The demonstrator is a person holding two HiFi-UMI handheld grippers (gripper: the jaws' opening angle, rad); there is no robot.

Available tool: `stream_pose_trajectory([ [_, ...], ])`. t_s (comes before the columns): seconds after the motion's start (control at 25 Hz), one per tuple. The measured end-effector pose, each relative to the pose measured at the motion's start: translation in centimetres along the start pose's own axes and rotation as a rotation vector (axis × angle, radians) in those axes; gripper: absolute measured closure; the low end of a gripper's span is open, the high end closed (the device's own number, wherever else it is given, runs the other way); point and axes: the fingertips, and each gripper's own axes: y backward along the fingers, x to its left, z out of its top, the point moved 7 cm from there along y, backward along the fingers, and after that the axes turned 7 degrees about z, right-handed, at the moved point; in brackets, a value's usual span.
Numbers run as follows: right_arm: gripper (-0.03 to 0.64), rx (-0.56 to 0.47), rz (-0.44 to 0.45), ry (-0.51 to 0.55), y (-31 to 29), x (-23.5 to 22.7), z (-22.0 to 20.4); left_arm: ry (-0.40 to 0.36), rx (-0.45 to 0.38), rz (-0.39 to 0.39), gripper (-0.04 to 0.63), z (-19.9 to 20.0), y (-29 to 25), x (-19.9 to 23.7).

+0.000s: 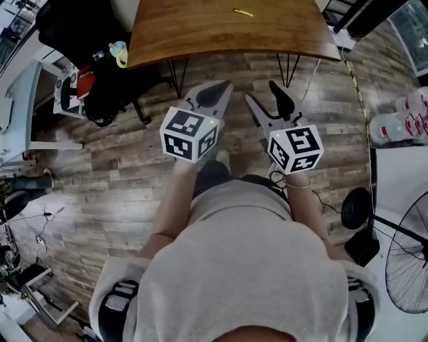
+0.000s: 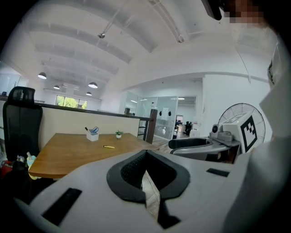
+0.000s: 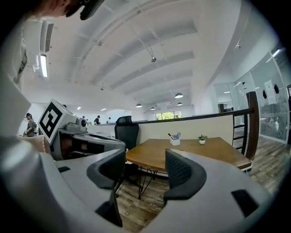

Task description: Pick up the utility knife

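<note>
Utility knife (image 1: 243, 12): yellow, flat on the wooden table (image 1: 200, 33), well in from its near edge and well apart from both tongs.
Left gripper (image 1: 217, 90): jaws together, empty.
Right gripper (image 1: 262, 92): jaws wide, empty.
Gripper views only: pen cup (image 2: 92, 135) and small plant (image 2: 118, 134) near the far edge.

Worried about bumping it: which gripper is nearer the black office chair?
Left. The left gripper is right of the black office chair; the right gripper lies farther right.

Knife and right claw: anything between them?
Nothing in the way: in the head view, only bare table and a strip of floor lie between the knife and the open right claw.
</note>
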Motion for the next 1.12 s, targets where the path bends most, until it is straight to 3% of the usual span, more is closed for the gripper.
stream_pose_trajectory([
  [0.36, 0.347, -0.023, 0.007, -0.013, -7.4, -1.6, 1.4, -0.005, 0.013, -0.055, 0.581, 1.2, -3.5, 5.1],
  [1.12, 0.345, 0.012, -0.004, -0.084, -14.7, -8.0, 0.2, 0.061, 0.102, -0.053, 0.581, 0.0, -10.3, 11.2],
])
